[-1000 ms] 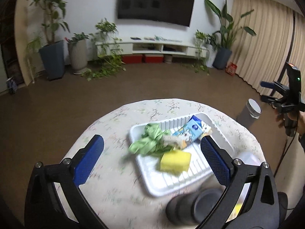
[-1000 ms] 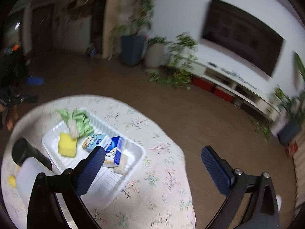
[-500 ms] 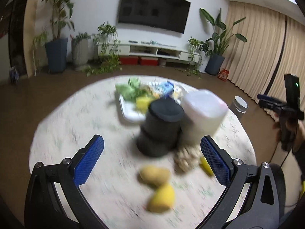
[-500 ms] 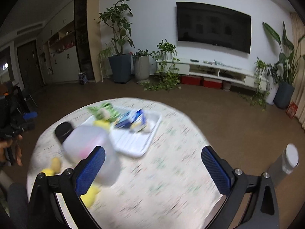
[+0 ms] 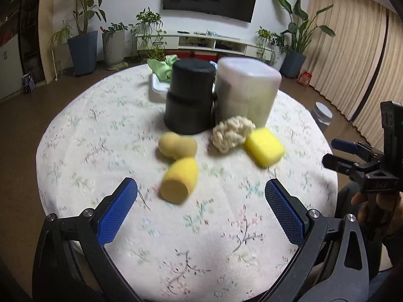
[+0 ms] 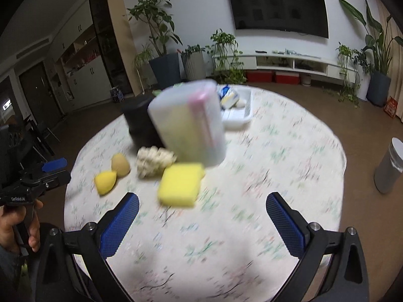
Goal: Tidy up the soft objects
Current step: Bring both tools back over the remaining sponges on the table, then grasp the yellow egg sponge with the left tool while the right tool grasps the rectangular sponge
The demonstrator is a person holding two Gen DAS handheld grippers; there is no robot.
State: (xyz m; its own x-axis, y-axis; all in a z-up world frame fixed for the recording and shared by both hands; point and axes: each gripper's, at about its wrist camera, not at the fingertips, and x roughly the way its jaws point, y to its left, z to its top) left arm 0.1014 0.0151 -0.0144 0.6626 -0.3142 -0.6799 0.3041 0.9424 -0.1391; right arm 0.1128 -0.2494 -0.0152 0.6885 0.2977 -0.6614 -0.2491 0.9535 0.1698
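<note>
Pulled back nearer since before, with both left gripper [image 5: 201, 196] and right gripper [image 6: 202, 210] spread wide, empty. Yellow sponge [image 5: 264, 146] lay on floral table [image 5: 75, 138], right of knitted ball [image 5: 231, 134], near white canister [image 5: 248, 89].

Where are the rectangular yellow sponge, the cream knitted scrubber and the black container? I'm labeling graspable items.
Rectangular yellow sponge [image 6: 180, 185], right wrist view, top face.
Cream knitted scrubber [image 5: 231, 134], left wrist view, middle.
Black container [image 5: 190, 95], left wrist view, front wall.
</note>
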